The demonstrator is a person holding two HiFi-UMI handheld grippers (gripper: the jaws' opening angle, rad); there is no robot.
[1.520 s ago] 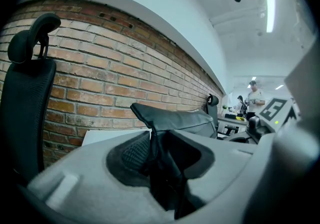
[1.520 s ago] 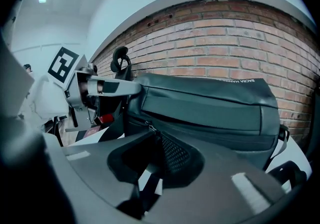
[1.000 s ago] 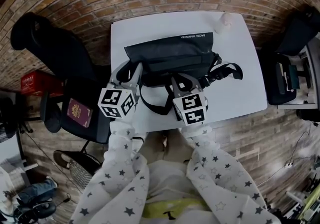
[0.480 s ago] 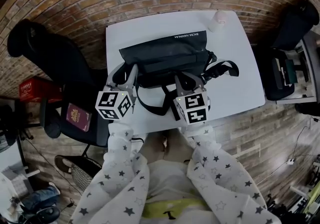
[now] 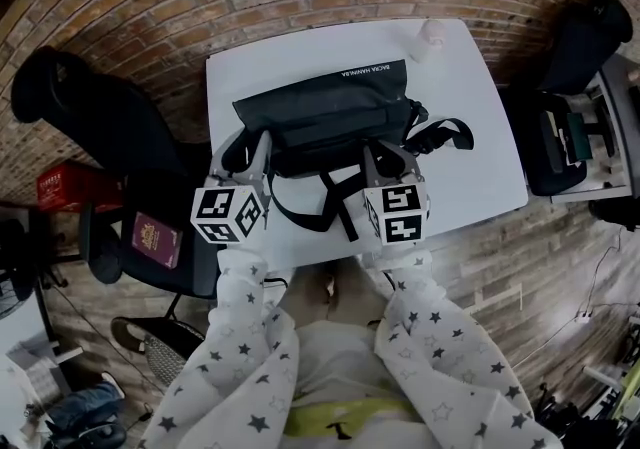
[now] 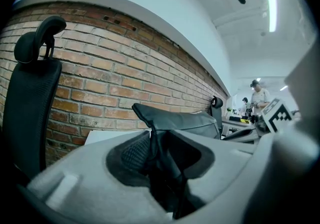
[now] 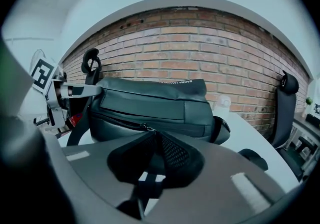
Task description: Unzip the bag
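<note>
A black shoulder bag (image 5: pixel 320 112) lies on the white table (image 5: pixel 470 137), its strap (image 5: pixel 310 219) looping toward the front edge. My left gripper (image 5: pixel 255 149) is at the bag's left end; in the left gripper view this left gripper (image 6: pixel 152 143) is shut on a fold of the bag's black fabric (image 6: pixel 185 120). My right gripper (image 5: pixel 383 157) is at the bag's front face, right of centre. In the right gripper view the right gripper (image 7: pixel 152 138) is shut on the zipper pull (image 7: pixel 145 127), with the bag (image 7: pixel 150 101) filling the space behind it.
A small white bottle (image 5: pixel 432 35) stands at the table's far right corner. A black office chair (image 5: pixel 110 107) with a dark red booklet (image 5: pixel 155 234) on its seat stands left of the table. Another dark chair (image 5: pixel 590 37) is to the right, and a brick wall runs behind.
My right gripper has slid to the right along the bag's front. The left gripper has stayed clamped on the bag's left end.
</note>
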